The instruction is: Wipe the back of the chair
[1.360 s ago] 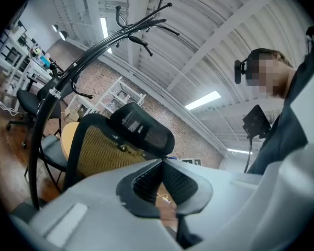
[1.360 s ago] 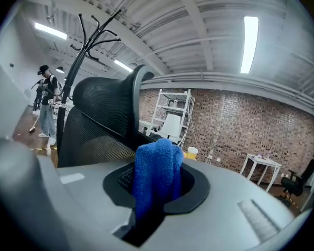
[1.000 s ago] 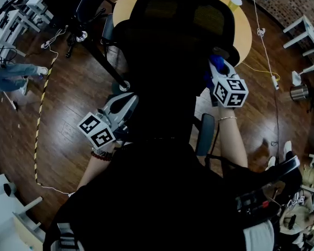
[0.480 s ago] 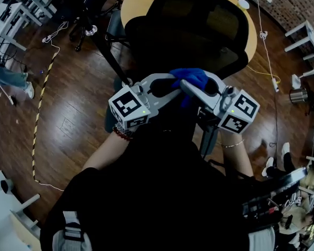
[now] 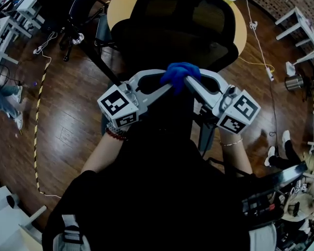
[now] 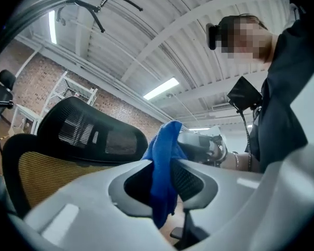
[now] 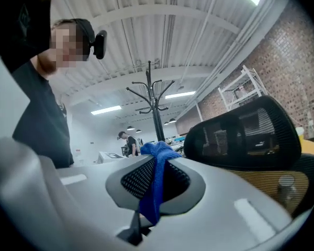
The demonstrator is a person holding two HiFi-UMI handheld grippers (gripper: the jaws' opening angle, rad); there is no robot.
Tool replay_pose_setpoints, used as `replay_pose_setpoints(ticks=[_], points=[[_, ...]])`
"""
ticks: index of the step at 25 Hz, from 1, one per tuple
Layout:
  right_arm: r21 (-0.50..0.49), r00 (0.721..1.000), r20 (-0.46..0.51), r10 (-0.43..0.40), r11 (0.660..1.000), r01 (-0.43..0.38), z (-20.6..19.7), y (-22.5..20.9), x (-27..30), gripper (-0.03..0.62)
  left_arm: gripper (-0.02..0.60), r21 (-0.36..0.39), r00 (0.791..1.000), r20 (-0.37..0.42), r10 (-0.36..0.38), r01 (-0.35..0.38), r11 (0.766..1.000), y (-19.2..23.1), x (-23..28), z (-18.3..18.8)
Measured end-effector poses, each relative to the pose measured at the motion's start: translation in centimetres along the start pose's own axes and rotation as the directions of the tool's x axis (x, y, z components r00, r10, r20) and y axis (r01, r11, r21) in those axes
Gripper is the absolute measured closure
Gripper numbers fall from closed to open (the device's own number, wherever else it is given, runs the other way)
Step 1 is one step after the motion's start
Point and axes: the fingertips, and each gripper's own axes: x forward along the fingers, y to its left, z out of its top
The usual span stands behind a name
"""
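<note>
Chair back (image 5: pixel 178 22) beyond fingers (image 5: pixel 197 89); cloth (image 5: pixel 180 73) between them

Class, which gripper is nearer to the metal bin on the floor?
Right. The right gripper sits on the side toward the metal bin, shut on the blue cloth. The left gripper sits on the far side, its fingers opening with the cloth between them.

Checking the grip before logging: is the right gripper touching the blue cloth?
Touching. The right gripper view shows the blue cloth pinched between the fingers of the right gripper, its end hanging below them.
</note>
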Motion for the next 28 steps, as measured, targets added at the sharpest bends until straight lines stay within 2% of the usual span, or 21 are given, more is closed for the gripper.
replay_pose_setpoints(ticks=[2,3,4,6,7,9,11,12,16,20,23,25,28], points=[[0.011,0.993,0.046,-0.107,0.994,0.106,0.2,-2.1,-1.0,0.566,0.395,-0.037,1.0,0.025,0.018,-0.017,0.999,0.7,-0.2,-0.4],[0.035,0.98,0.079,-0.184,0.983,0.182,0.3,-3.8,-2.2,0.567,0.318,-0.065,0.998,0.049,0.037,-0.034,0.997,1.2,-0.4,-0.4],[0.065,0.956,0.104,-0.274,0.961,0.268,0.3,-5.8,-3.8,0.568,0.275,-0.084,0.996,0.067,0.057,-0.051,0.995,1.7,-0.7,-0.4],[0.09,0.884,0.101,-0.456,0.89,0.448,-0.8,-10.4,-7.6,0.568,0.264,-0.088,0.992,0.076,0.1,-0.093,0.992,2.4,-1.2,-0.5],[0.062,0.843,0.074,-0.534,0.846,0.53,-1.7,-12.8,-9.5,0.568,0.264,-0.084,0.989,0.074,0.125,-0.119,0.989,2.7,-1.6,-0.5],[-0.056,0.754,0.001,-0.657,0.753,0.656,-3.8,-17.4,-12.6,0.567,0.264,-0.09,0.982,0.073,0.176,-0.169,0.981,3.3,-2.8,-0.6],[-0.161,0.675,-0.052,-0.736,0.673,0.722,-5.3,-21.1,-14.7,0.567,0.265,-0.108,0.973,0.07,0.221,-0.213,0.971,3.6,-4.3,-0.8],[-0.196,0.644,-0.062,-0.763,0.642,0.741,-5.5,-22.4,-15.4,0.567,0.268,-0.114,0.969,0.063,0.239,-0.231,0.966,3.5,-5.1,-1.0],[-0.323,0.551,-0.056,-0.833,0.537,0.779,-5.2,-26.4,-16.1,0.566,0.288,-0.084,0.955,0.005,0.297,-0.296,0.951,2.8,-8.0,-2.3],[-0.382,0.501,-0.021,-0.865,0.469,0.796,-5.1,-28.6,-14.4,0.566,0.291,-0.079,0.936,0.013,0.351,-0.349,0.934,2.8,-10.1,-2.2],[-0.387,0.479,0.028,-0.877,0.432,0.814,-5.0,-28.7,-13.8,0.566,0.313,-0.079,0.922,0.039,0.385,-0.381,0.921,3.1,-11.7,-1.3],[-0.402,0.492,0.032,-0.87,0.439,0.803,-5.2,-28.3,-12.8,0.568,0.314,-0.083,0.914,0.052,0.403,-0.398,0.914,3.6,-13.1,-0.9],[-0.452,0.531,0.014,-0.847,0.468,0.759,-5.9,-27.7,-9.3,0.567,0.319,-0.087,0.904,0.049,0.426,-0.421,0.903,4.7,-15.0,-1.0]])
